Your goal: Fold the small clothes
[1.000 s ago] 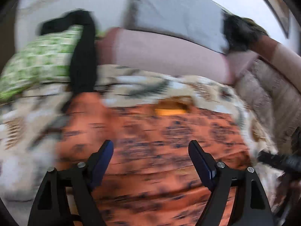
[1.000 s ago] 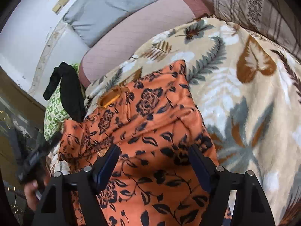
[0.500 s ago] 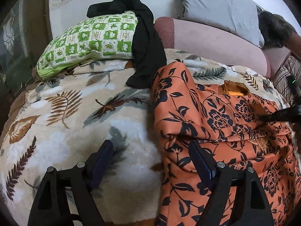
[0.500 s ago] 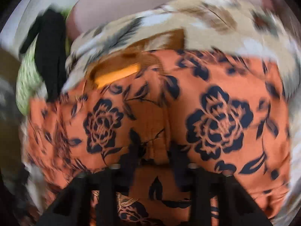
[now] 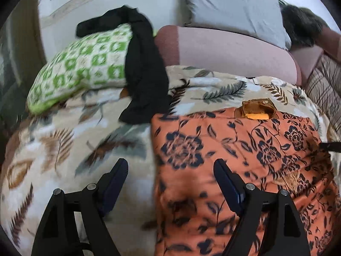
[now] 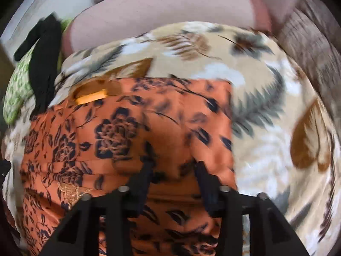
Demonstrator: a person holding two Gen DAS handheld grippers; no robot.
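Note:
An orange garment with a dark floral print (image 5: 234,160) lies spread on a leaf-patterned blanket (image 5: 64,149), with an orange label at its neck (image 5: 256,116). My left gripper (image 5: 170,179) is open and empty, hovering over the garment's left edge. My right gripper (image 6: 173,170) is shut on a fold of the orange garment (image 6: 127,132), which bunches between its fingers. The right gripper's tip shows at the right edge of the left wrist view (image 5: 332,146).
A black garment (image 5: 142,70) drapes over a green-and-white pillow (image 5: 85,66) at the back left. A pink bolster (image 5: 223,51) and a grey pillow (image 5: 234,8) lie behind. A striped brown cushion (image 5: 326,89) is at the right.
My right gripper closed on the orange garment and is pulling it. The garment's top edge now lies straighter. The left gripper stayed open and shifted slightly over the left edge.

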